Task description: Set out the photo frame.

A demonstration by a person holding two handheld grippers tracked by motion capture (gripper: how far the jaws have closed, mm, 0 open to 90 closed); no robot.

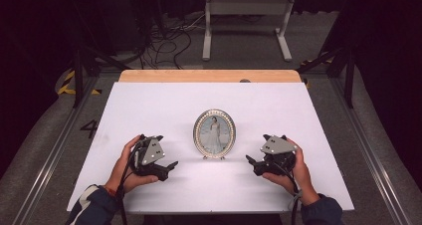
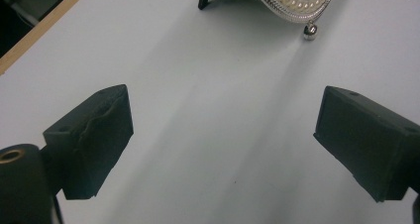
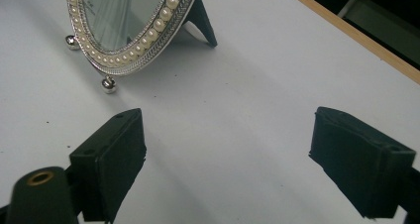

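Oval photo frame stands upright mid-table on its rear prop and ball feet, between left tool and right tool; both are released, jaws wide, holding nothing. Risk: a one-sided nudge probably tips it backward or skates it across the smooth table.

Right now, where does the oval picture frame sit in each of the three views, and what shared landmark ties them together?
High view: the oval picture frame stands upright at the table's centre, between both grippers.
Left gripper view: its lower rim is at the top edge, right of centre.
Right gripper view: it fills the upper left, leaning on its black back stand.
Shared landmark: the frame's small silver ball feet.
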